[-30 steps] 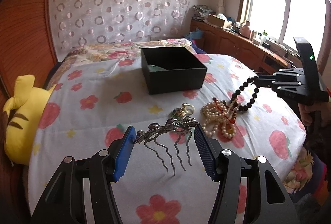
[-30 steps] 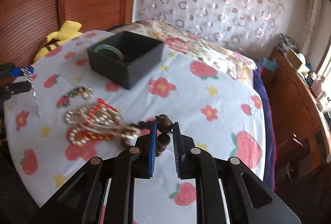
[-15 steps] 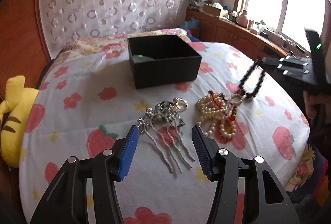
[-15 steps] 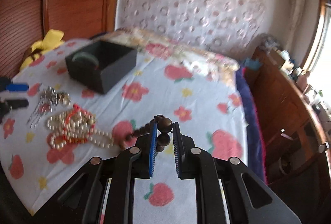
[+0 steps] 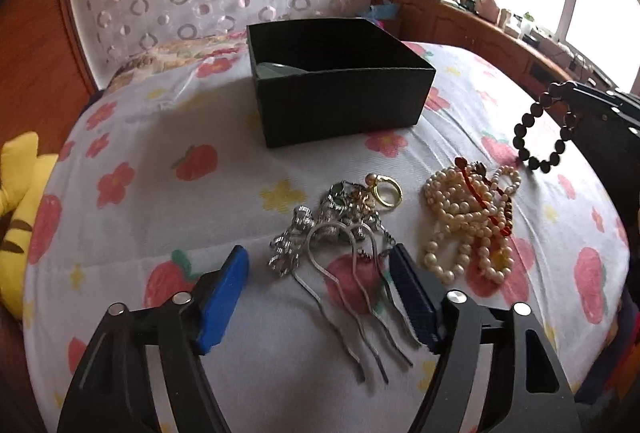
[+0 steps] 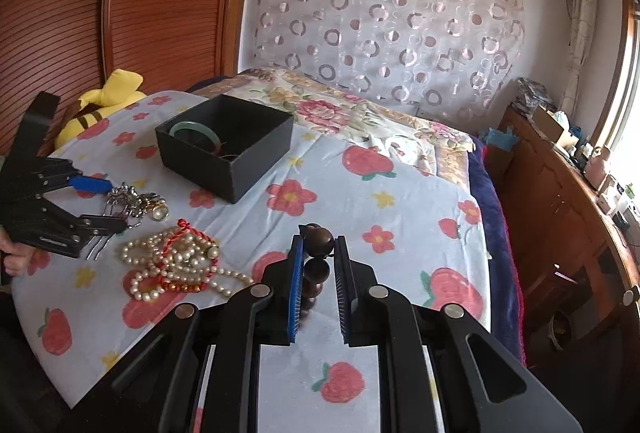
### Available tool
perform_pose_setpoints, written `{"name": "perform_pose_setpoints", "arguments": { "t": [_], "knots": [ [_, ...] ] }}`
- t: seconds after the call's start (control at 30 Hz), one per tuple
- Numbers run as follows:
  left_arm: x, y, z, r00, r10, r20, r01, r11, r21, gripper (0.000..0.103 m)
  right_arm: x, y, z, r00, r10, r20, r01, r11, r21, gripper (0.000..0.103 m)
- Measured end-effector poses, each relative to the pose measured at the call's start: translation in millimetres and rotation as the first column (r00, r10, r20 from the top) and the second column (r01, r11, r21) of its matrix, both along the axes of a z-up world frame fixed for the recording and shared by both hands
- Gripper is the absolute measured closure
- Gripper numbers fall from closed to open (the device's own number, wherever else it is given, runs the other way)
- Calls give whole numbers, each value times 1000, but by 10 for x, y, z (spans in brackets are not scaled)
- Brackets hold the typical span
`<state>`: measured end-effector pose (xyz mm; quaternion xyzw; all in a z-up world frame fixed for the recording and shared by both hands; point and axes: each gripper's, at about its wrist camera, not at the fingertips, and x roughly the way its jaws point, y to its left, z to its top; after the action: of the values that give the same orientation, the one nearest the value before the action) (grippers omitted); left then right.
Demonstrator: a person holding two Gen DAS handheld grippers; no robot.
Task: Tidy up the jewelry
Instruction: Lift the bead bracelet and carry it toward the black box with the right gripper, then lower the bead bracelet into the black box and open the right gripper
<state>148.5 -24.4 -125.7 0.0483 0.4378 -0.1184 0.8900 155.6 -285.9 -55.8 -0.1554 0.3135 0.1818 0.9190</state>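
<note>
**Bed with floral sheet, jewelry spread before a black box**

Floral bedding covers the bed [image 5: 168,201] where you work, with a circle-patterned curtain [image 6: 384,17] behind and a yellow plush toy [image 5: 16,217] at the edge.

Your left hand-held gripper [image 5: 320,289] sits low over the sheet, pointing toward the black box [image 5: 340,101]. Its jaws stand wide apart and hold nothing; the silver hair comb [image 5: 344,297] lies on the sheet between them, prongs toward you. Just beyond are a cluster of small ornaments and a gold ring [image 5: 386,191], and to the right a pile of pearl strands with a red cord [image 5: 472,221].

Your right hand-held gripper [image 6: 319,261] is raised above the bed's right side, jaws drawn close and clamped on the dark bead bracelet [image 6: 318,253].

Only the left wrist view shows the bracelet [image 5: 544,129] hanging as a full loop clear of the sheet. Only the right wrist view looks down into the box, where a green bangle [image 6: 196,133] rests, and shows your left fingers [image 6: 14,261] at the handle.
</note>
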Motion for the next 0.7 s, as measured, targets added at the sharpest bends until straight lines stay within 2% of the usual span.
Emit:
{"name": "perform_pose_setpoints", "arguments": {
  "t": [0.13, 0.17, 0.2, 0.23, 0.37, 0.7],
  "knots": [
    [59, -68, -12, 1000, -15, 5, 15, 999, 39, 32, -25, 61, 23, 1000, 19, 8, -19, 1000, 8, 86],
    [69, -72, -8, 1000, -20, 3, 20, 999, 37, 36, -31, 73, 35, 1000, 23, 10, -23, 1000, 11, 86],
    [58, -79, 1, 999, -32, 6, 32, 999, 34, 47, -40, 90, 54, 999, 29, 13, -29, 999, 16, 86],
    [42, -83, 11, 999, -42, 10, 42, 998, 39, 51, -48, 109, 74, 999, 36, 18, -36, 999, 19, 86],
    [-23, -90, 13, 998, -55, 18, 54, 997, 52, 51, -68, 210, 163, 998, 59, 37, -60, 998, 26, 86],
    [-180, 96, 185, 998, -18, 66, 18, 1000, 6, 51, 84, 675, 522, 986, 126, 113, -132, 990, 54, 86]
  ]
}}
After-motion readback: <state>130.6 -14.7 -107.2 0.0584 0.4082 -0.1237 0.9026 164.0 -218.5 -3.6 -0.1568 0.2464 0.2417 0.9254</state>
